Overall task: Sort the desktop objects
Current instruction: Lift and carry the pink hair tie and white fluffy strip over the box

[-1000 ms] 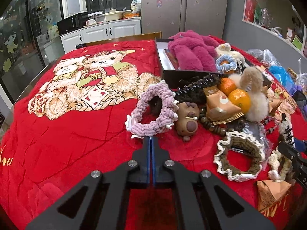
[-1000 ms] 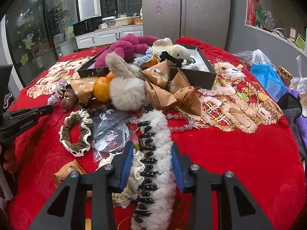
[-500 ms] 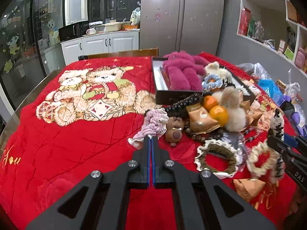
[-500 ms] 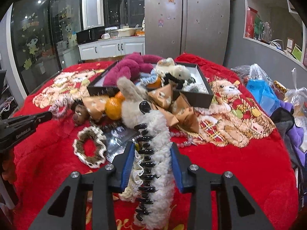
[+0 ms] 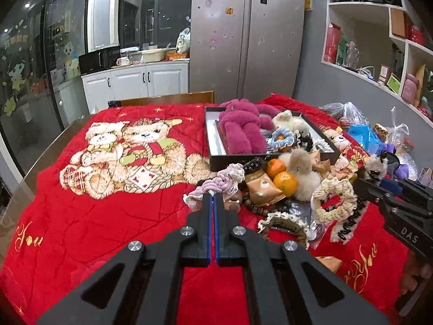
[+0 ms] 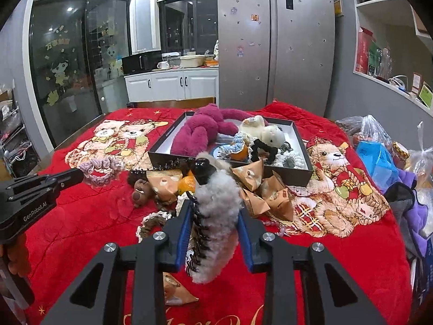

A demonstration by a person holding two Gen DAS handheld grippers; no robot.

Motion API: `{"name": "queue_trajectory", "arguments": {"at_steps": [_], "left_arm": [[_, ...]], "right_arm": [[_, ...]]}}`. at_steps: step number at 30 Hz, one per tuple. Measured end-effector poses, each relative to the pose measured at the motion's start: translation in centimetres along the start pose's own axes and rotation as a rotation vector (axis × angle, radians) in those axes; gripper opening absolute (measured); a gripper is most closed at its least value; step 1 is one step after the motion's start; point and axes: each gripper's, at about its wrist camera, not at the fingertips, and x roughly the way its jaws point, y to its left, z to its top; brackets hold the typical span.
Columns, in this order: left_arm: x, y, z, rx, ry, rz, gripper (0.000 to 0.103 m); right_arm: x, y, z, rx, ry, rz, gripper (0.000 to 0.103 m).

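Left gripper (image 5: 213, 199) fingers pinched together on the edge of a lilac knitted scrunchie (image 5: 216, 182), which hangs off the tips above the red teddy-bear blanket (image 5: 94, 216). Right gripper (image 6: 213, 216) has a fluffy grey-white claw clip (image 6: 216, 205) with black teeth between its blue pads; jaws closing, pads look pressed on the fur, though the fuzz hides the actual contact. Clip is raised off the blanket, tilted up toward the camera. Black open box (image 6: 295, 176) sits behind the clutter pile, holding a magenta plush (image 6: 194, 135), a white plush (image 6: 270, 134), other scrunchies. Two oranges (image 5: 284, 181) and brown triangular packets (image 6: 251, 176) lie in front of the box.
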Motion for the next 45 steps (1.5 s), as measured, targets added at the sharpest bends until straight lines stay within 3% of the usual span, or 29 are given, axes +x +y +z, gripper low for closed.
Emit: {"name": "queue_trajectory", "arguments": {"at_steps": [11, 26, 38, 45], "left_arm": [[-0.4, -2.3, 2.5, 0.029, -0.033, -0.045, 0.001], [0.9, -4.6, 7.2, 0.048, -0.06, -0.112, 0.001], [4.4, -6.4, 10.3, 0.072, -0.05, -0.148, 0.001], [8.5, -8.3, 12.2, 0.115, -0.018, -0.146, 0.001]], "right_arm": [[-0.9, -1.6, 2.2, 0.038, -0.011, 0.042, 0.032], [0.0, -3.2, 6.9, 0.018, -0.035, 0.022, 0.032], [1.8, -5.0, 11.1, 0.019, -0.065, 0.001, 0.032], [4.9, -5.2, 12.3, 0.003, -0.051, -0.005, 0.032]]}}
